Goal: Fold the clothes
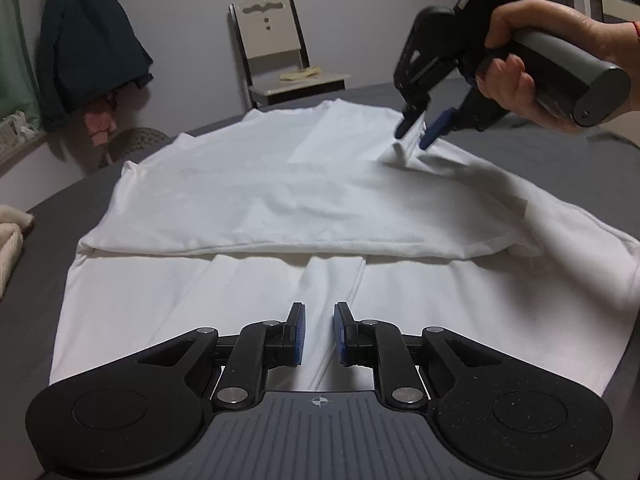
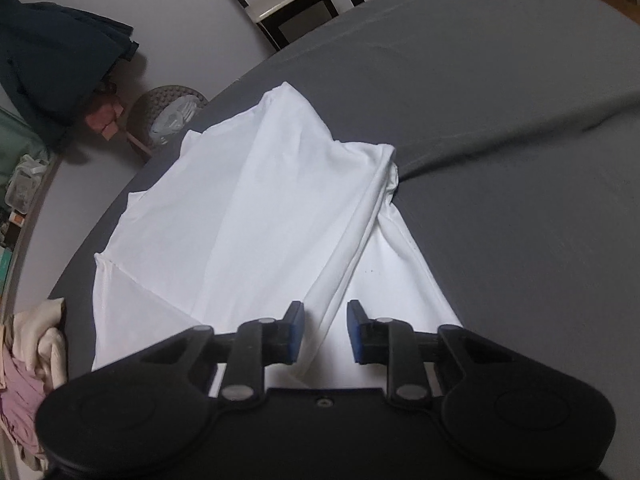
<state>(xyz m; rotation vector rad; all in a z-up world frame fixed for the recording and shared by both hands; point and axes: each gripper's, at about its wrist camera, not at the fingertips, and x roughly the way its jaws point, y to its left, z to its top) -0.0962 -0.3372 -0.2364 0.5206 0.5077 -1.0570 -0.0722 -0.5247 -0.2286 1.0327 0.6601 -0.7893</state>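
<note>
A white garment lies on the grey bed sheet, its far part folded over the near part. It also shows in the right wrist view. My left gripper is open and empty just above the near white cloth. My right gripper hovers at the far right of the garment with its jaws apart around a raised ridge of white cloth. In its own view the right gripper is open, with a fold of cloth running between the blue pads.
A chair stands beyond the bed. A dark jacket hangs at the left. A cream garment lies at the bed's left edge, and it shows with a pink one in the right wrist view. A round stool stands beside the bed.
</note>
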